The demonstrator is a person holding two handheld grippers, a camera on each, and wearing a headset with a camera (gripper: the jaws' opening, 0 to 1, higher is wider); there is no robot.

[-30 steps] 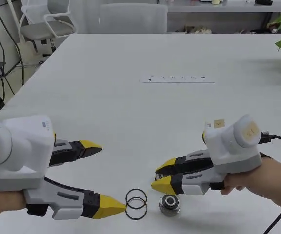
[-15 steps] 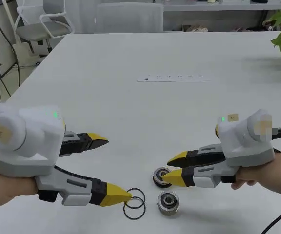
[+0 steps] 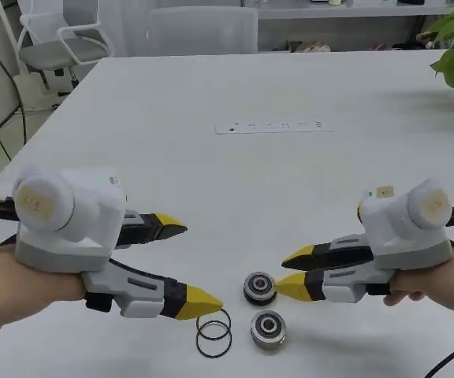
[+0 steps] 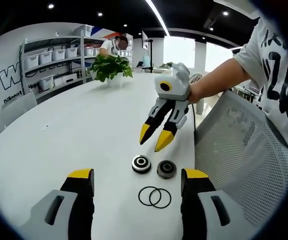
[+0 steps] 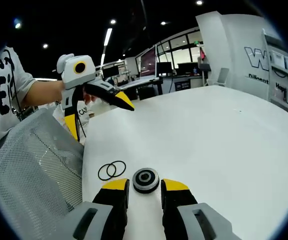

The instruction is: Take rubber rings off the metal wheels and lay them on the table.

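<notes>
Second wheel (image 3: 259, 287) now sits free on the bench (image 3: 211, 173) beside the first wheel (image 3: 268, 328). My right gripper (image 3: 284, 272) has let it go and its jaws are narrow and empty. Left gripper (image 3: 202, 265) is wide open near both rubber rings (image 3: 213, 332), which lie flat on the bench. Looks pretty much done to me.

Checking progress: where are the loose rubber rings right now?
In the head view the two rubber rings lie overlapping on the table, just left of the nearer wheel, beside the lower tip of the left hand-held gripper.
</notes>
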